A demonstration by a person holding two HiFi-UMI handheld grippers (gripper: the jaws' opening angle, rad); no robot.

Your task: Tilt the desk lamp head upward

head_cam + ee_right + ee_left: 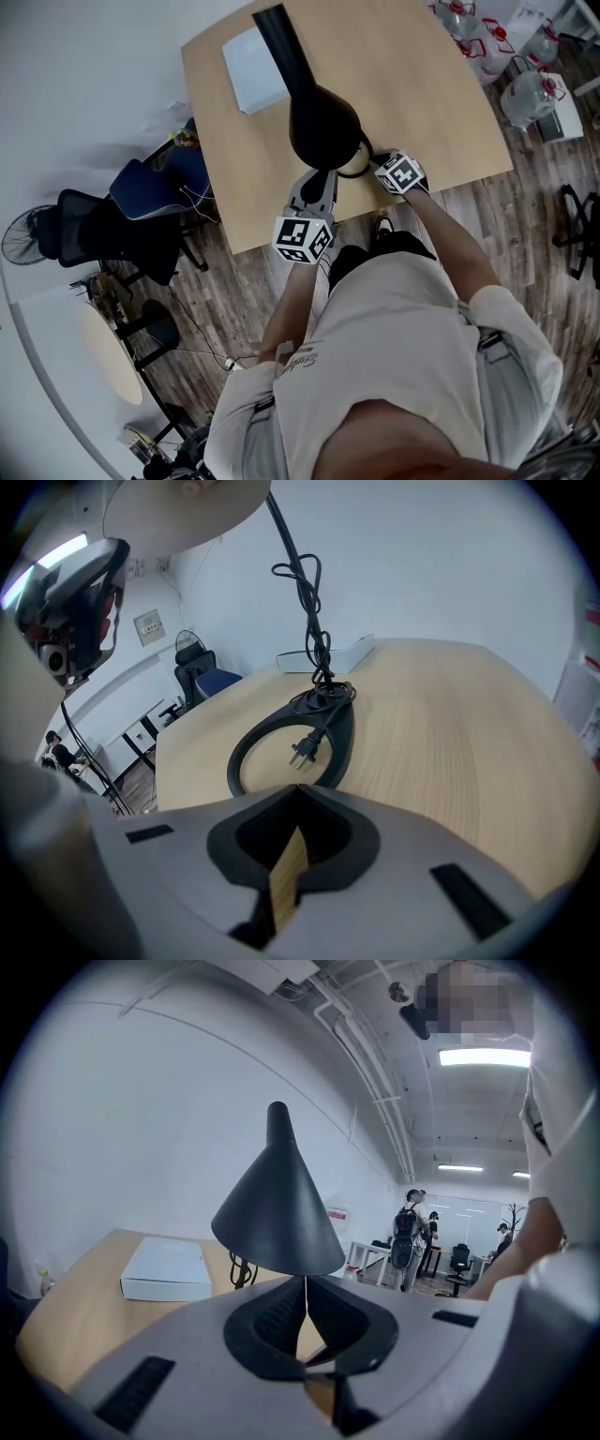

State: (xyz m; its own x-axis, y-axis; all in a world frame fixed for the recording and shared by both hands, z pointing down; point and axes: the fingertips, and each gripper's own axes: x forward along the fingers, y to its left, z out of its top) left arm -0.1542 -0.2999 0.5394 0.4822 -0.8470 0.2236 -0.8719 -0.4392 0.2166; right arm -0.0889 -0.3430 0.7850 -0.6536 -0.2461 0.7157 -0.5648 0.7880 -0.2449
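Observation:
The black desk lamp has a cone head [322, 127] on a thin arm [273, 28], with a ring base [286, 747] on the table. In the left gripper view the cone head [277, 1208] hangs just past my jaw tips, its lower rim right at them. My left gripper [306, 1283] is shut with nothing between its pads, and I cannot tell if it touches the rim. My right gripper [298, 794] is shut and empty, low over the table in front of the ring base. From above, the left gripper [317, 186] sits under the head and the right gripper [373, 169] beside the base.
The lamp's cord [312, 611] dangles down the arm, and its plug [302, 752] lies inside the ring. A white box [255, 67] rests at the table's far side. The wooden table [431, 103] ends just before me. Office chairs [122, 225] and water jugs [530, 94] stand around it.

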